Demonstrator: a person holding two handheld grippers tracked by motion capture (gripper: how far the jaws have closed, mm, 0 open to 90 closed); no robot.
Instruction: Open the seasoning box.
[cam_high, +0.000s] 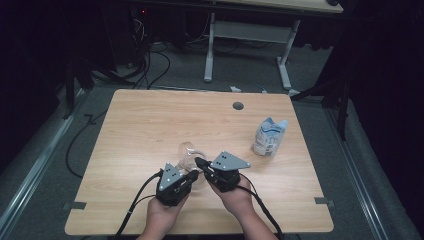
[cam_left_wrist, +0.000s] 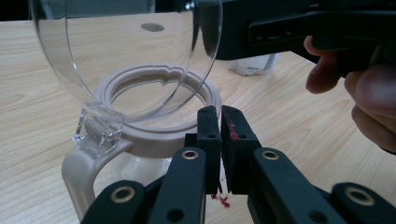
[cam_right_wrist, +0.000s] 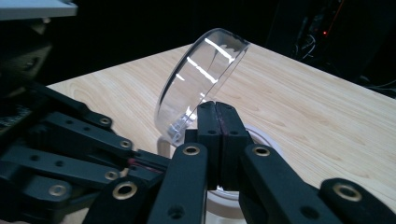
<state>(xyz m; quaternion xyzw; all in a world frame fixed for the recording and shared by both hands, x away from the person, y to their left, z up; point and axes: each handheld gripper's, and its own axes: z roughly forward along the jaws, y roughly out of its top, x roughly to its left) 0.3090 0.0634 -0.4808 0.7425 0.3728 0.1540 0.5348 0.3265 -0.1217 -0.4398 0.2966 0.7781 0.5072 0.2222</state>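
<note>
Both tongs pressed together, left tongs (cam_left_wrist: 219, 140), right tongs (cam_right_wrist: 217, 135); jug (cam_left_wrist: 140, 144) body hidden behind jaws (clear lid (cam_left_wrist: 126, 51) raised).

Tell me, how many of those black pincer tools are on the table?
2: the left gripper and the right gripper, each held in a hand at the near edge, meeting at the clear-lidded jug.

Wide bare table (cam_high: 145, 130), clutter near the hands
Jug (cam_high: 189, 159) with raised clear lid (cam_left_wrist: 126, 56) blocks centre; pouch (cam_high: 269, 137) stands at two o'clock; nine through twelve lies open
</note>
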